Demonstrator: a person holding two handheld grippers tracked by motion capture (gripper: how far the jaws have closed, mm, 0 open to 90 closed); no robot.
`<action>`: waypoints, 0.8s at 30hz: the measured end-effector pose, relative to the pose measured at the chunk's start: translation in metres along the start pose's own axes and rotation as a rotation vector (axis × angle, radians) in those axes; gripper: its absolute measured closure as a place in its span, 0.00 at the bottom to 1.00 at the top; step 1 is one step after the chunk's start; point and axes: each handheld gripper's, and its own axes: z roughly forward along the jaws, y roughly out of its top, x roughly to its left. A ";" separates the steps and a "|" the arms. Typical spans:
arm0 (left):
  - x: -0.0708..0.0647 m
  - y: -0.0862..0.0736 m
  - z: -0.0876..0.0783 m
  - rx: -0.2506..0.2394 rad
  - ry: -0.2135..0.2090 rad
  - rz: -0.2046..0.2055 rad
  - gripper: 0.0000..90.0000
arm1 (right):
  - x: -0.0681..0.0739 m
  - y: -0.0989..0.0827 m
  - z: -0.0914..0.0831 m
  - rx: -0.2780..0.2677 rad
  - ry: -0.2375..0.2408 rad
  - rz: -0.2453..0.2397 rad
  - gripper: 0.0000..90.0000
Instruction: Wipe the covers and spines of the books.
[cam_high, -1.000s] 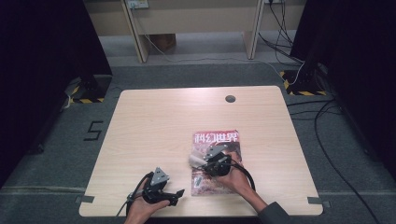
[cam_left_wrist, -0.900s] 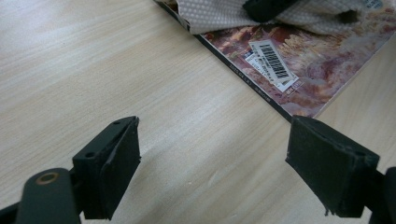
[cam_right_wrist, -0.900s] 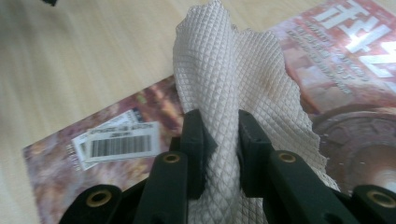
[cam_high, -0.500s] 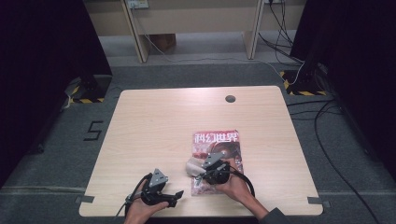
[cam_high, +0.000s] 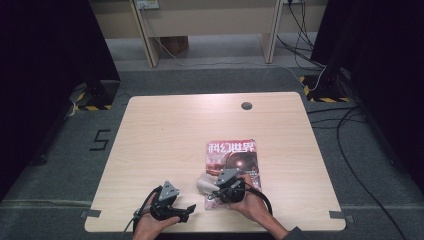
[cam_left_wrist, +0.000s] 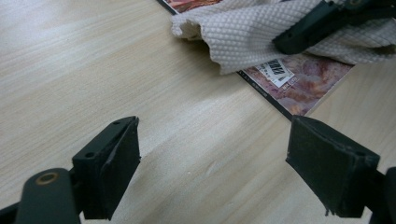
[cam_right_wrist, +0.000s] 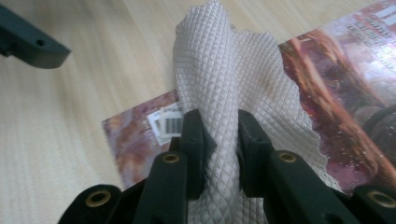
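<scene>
The worktop (cam_high: 165, 135) is a pale wood-grain rectangle with rounded corners and a small dark round grommet (cam_high: 246, 105) near its far edge. A glossy magazine (cam_high: 235, 155), a flat rectangle with a reddish-brown cover and large white characters across its top, lies right of centre towards the near edge, its long axis running from near edge to far edge with the title at the far end. Over its near left corner lies a cream cloth (cam_right_wrist: 233, 79), soft and crumpled, woven in a fine diamond waffle pattern; it is bunched into a ridge that spills off the magazine's left side onto bare wood. The right gripper (cam_right_wrist: 219, 140) pinches that ridge between its two black jaws, fabric bulging on either side. The left gripper (cam_left_wrist: 212, 168) rests near the near edge, left of the magazine, its jaws spread wide over bare wood with nothing between them.
</scene>
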 end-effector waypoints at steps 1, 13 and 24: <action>0.000 0.000 0.000 -0.002 0.000 -0.002 0.18 | 0.002 0.000 0.000 -0.003 -0.001 0.001 0.85; 0.001 -0.001 -0.004 -0.009 0.003 -0.009 0.18 | 0.001 -0.005 -0.003 -0.004 -0.002 0.012 0.85; 0.012 -0.003 -0.012 -0.027 0.045 -0.045 0.18 | 0.017 -0.008 -0.006 -0.007 0.022 -0.016 0.85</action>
